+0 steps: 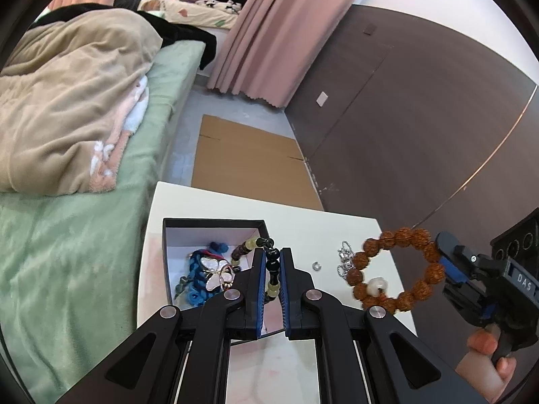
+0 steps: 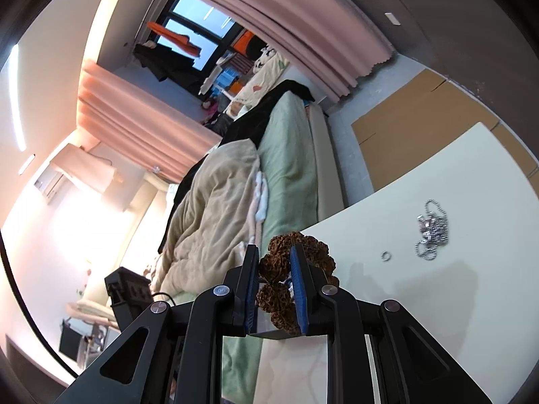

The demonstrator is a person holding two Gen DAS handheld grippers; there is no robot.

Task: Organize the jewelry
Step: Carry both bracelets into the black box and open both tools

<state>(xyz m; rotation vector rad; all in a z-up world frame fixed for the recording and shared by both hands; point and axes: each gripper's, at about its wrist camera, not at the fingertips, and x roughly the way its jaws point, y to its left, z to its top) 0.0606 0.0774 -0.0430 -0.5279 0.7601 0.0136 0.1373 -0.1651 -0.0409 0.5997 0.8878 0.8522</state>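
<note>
My left gripper (image 1: 272, 259) is shut on a string of black and pale yellow beads (image 1: 273, 274), held over the right edge of a black box (image 1: 215, 224) with a white inside. In the box lie a blue cord bundle and a white butterfly piece (image 1: 215, 271). My right gripper (image 1: 441, 252) is shut on a brown seed-bead bracelet (image 1: 397, 269), which hangs in the air above the white table (image 1: 337, 229). In the right wrist view that gripper (image 2: 275, 262) pinches the brown beads (image 2: 273, 266). A silver chain (image 2: 433, 232) and a small silver ring (image 2: 385, 255) lie on the table.
A bed with a green sheet (image 1: 67, 235) and a beige blanket (image 1: 74, 91) runs along the table's left side. Flattened cardboard (image 1: 249, 158) lies on the floor beyond the table. A dark brown wall (image 1: 421, 118) and a pink curtain (image 1: 269, 33) stand behind.
</note>
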